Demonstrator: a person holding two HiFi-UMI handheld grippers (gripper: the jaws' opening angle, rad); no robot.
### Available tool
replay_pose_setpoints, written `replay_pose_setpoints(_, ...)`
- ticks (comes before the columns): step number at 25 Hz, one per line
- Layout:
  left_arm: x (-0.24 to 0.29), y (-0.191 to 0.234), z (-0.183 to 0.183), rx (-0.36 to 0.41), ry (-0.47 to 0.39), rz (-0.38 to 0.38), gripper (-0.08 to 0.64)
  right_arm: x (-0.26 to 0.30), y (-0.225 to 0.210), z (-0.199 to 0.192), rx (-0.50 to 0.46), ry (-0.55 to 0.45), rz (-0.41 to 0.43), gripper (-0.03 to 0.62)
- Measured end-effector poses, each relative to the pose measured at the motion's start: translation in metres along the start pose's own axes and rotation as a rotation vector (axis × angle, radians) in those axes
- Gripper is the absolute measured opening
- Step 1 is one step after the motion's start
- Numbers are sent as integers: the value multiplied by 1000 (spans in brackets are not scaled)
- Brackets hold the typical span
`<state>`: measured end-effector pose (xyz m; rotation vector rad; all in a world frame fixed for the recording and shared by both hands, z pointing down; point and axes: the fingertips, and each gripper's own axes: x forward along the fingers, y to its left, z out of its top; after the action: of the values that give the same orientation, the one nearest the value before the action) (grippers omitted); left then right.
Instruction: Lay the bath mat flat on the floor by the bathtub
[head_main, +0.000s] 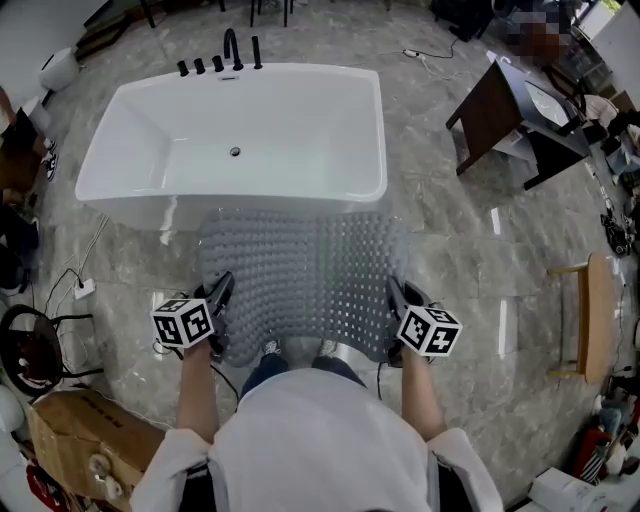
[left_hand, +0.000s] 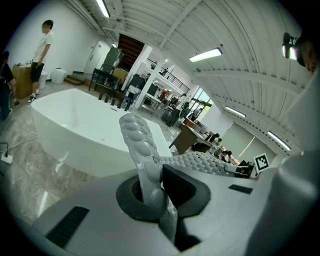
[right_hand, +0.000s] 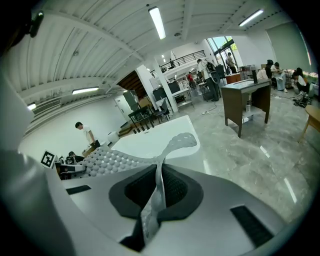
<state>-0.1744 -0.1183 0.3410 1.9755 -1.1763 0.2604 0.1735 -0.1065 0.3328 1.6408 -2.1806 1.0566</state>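
We look down on a grey marble floor (head_main: 450, 250) that fills the head view. On it stands the white bathtub (head_main: 230, 140), its long side facing us and its basin empty. Just beside the tub's near wall is the bath mat (head_main: 300, 270), grey, knobbly and pierced with holes. It is spread wide between the 2 grippers, with its far edge up against the foot of the tub. We cannot tell whether that far edge rests on the floor.

A dark wooden desk (head_main: 495, 115) stands well apart at the upper right. A cardboard box (head_main: 75, 430) sits at the lower left.

The left gripper (head_main: 220, 295) holds the mat's near left corner. In its own view the jaws are pressed together on the mat's edge, which stands up between them. The right gripper (head_main: 393, 297) holds the near right corner the same way, with its jaws clamped on a thin fold of mat.

A black faucet set (head_main: 225, 55) lines the tub's far rim.
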Motion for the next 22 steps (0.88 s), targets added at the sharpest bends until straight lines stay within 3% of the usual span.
replay_pose_setpoints(22, 64, 59, -20, 46, 96, 59, 46, 70, -33, -38, 27, 59, -73, 40)
